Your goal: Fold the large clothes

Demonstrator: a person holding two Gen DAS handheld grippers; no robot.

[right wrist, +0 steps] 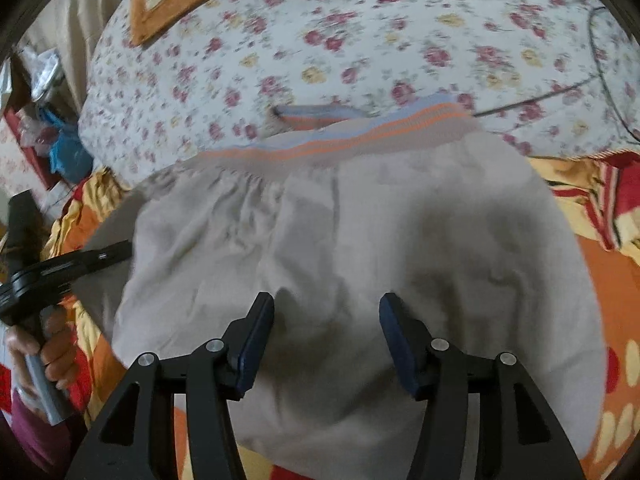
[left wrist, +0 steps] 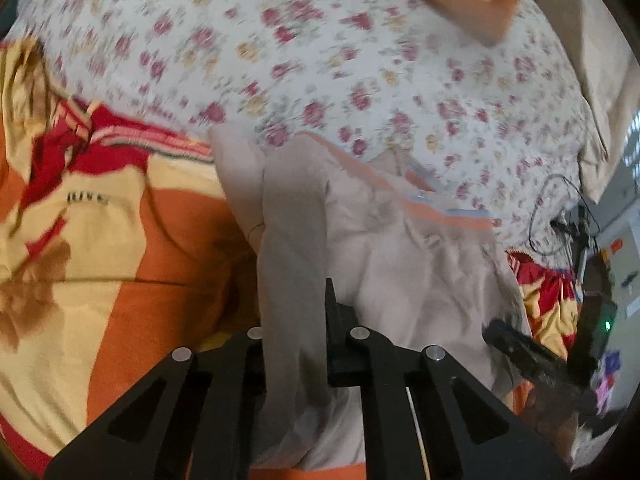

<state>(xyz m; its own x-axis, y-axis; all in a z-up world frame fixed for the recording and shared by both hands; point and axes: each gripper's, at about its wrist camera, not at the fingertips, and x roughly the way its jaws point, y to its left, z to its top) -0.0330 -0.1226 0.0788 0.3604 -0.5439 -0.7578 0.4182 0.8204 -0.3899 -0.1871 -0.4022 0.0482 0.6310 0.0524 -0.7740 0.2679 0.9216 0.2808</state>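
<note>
A flowered sheet (right wrist: 360,40) covered the bed, with an orange blanket (left wrist: 120,240) over its near part. On both lay the grey garment (right wrist: 360,240), striped waistband away from the cameras. The left gripper (left wrist: 296,320) was clamped on a fold of its cloth; the right gripper (right wrist: 326,336) hung above it, jaws apart, nothing between. Carrying the pinched edge across evenly would probably keep the fold square.

Two wrist fisheyes, close over the bed

We look steeply down; both share the grey garment (left wrist: 400,264) (right wrist: 340,240) and floral sheet (left wrist: 320,60) (right wrist: 360,40).
</note>
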